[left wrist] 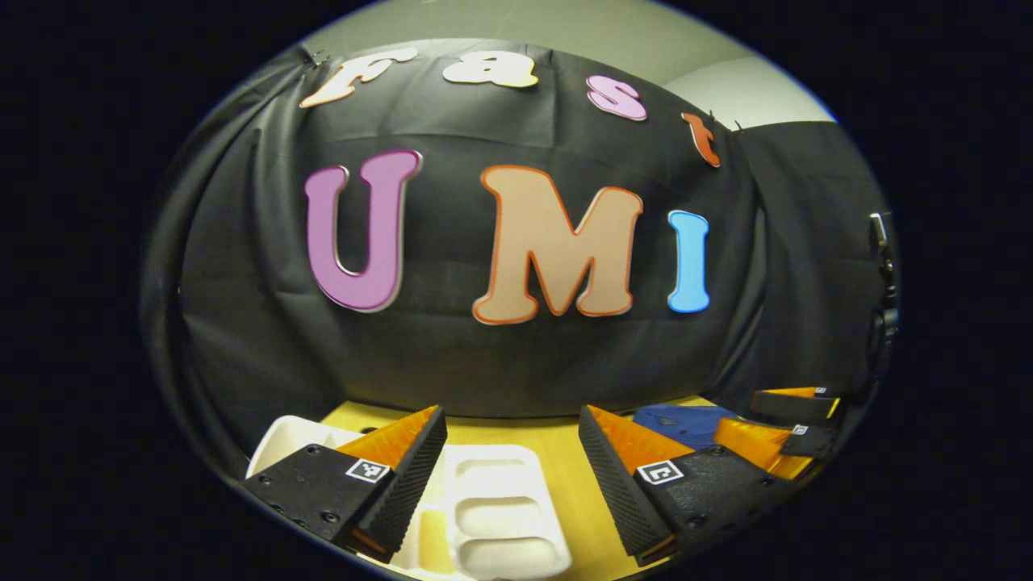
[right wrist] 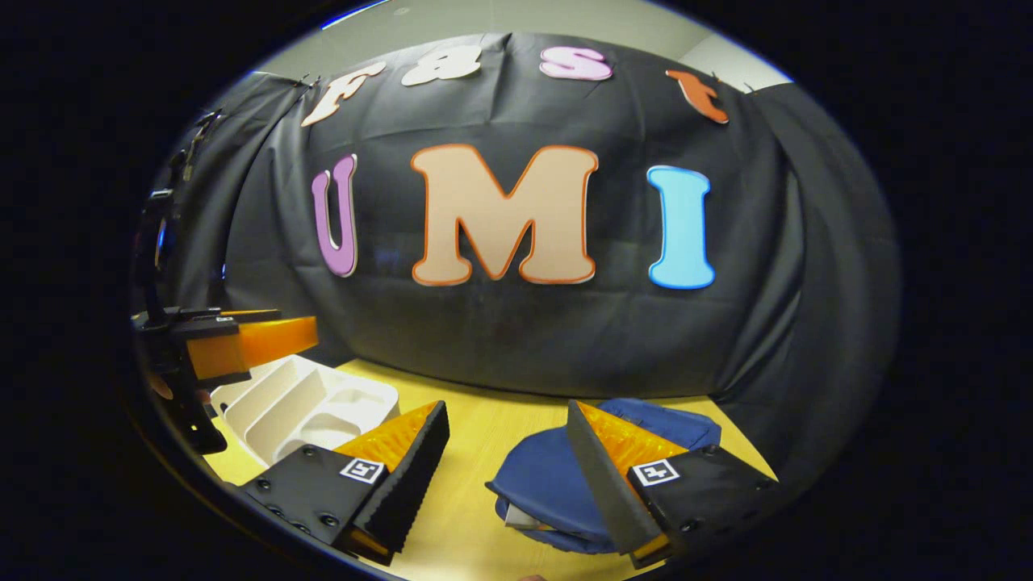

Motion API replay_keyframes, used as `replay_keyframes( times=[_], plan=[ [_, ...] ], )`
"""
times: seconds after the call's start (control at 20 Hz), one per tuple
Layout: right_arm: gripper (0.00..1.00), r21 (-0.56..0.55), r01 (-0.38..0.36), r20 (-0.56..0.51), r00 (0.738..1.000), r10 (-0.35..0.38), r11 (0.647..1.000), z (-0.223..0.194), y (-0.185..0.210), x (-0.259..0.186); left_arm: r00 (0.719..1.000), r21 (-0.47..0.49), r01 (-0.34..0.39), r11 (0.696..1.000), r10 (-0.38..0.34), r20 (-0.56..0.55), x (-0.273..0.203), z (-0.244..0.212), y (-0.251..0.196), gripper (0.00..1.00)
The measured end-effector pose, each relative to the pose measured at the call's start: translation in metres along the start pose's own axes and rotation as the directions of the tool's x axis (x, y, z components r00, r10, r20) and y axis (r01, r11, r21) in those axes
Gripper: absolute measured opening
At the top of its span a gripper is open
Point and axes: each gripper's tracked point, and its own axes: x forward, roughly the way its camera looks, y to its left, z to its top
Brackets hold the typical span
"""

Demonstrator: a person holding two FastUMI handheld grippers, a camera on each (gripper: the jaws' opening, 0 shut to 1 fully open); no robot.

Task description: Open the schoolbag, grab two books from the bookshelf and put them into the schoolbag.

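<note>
The blue schoolbag lies flat on the yellow wooden table, under and just beyond my right gripper, which hangs open above it with nothing between its fingers. A pale flat edge shows at the bag's near lip. The white divided bookshelf lies on the table below my left gripper, which is open and holds nothing. In the left gripper view, the schoolbag is at the right, with the right gripper over it. In the right gripper view, the left gripper hovers above the bookshelf.
The black cloth wall stands close behind the table's far edge. Bare wooden tabletop runs between the bookshelf and the schoolbag. A dark stand with cables rises at the left of the right gripper view.
</note>
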Motion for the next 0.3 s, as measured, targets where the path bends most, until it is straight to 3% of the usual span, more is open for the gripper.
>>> replay_keyframes(
  times=[0.3],
  plan=[
    [1.00,0.012,0.016,0.053,0.998,-0.017,1.000,0.017,0.022,0.000,0.995,0.037,-0.082,0.996,0.079,0.065,-0.013,0.016,0.053,0.95]
  ],
)
